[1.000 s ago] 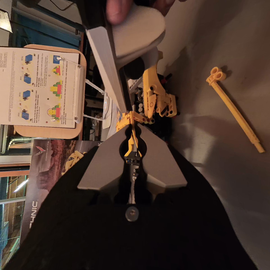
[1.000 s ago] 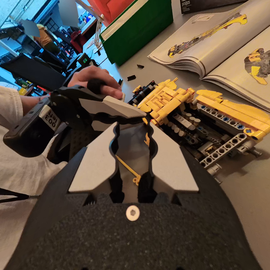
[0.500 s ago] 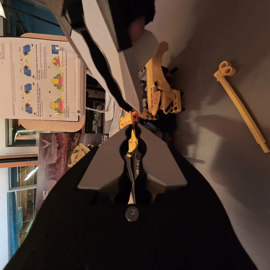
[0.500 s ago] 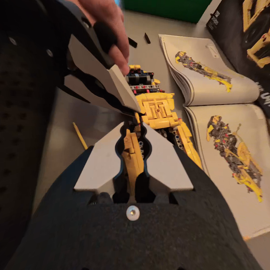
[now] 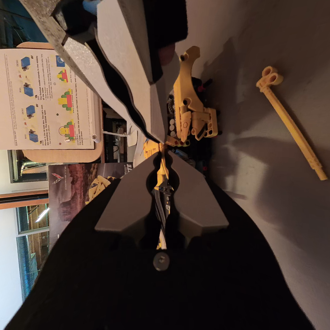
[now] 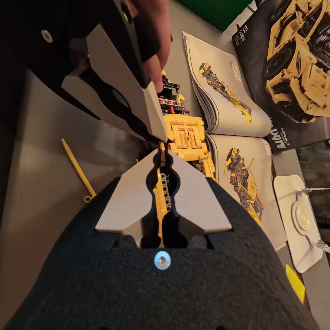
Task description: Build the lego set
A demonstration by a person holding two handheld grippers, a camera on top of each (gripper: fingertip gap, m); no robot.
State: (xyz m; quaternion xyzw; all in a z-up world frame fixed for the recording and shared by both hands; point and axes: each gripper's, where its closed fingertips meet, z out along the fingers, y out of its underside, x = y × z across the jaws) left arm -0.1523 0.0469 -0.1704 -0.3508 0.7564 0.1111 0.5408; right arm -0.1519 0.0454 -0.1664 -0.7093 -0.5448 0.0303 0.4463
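Grey tabletop (image 6: 44, 142) fills the scene, cluttered along one side with an open instruction booklet (image 6: 230, 110), the set's dark box (image 6: 285, 62) with the yellow car pictured on it, and a green box (image 6: 214, 10) at the far edge. Between them lies the half-built yellow lego car (image 6: 185, 139), its yellow panels over grey and black beams with red pins. Both grippers meet at one edge of it, tips almost touching each other. The right gripper (image 6: 163, 151) has its fingers drawn narrow around a thin yellow strip and a grey holed beam of the model, which run back between the grey pads (image 6: 128, 196). The left gripper (image 5: 163, 151) is likewise pinched narrow on a thin yellow piece of the car, with dark parts behind it in the gap. A person's fingers (image 6: 157, 53) wrap the left tool's handle. Well apart from the model, a long yellow axle piece (image 5: 292, 125) with a double-ring end lies loose on the table. Beyond, a clipboard (image 5: 53, 100) with a printed sheet stands upright.
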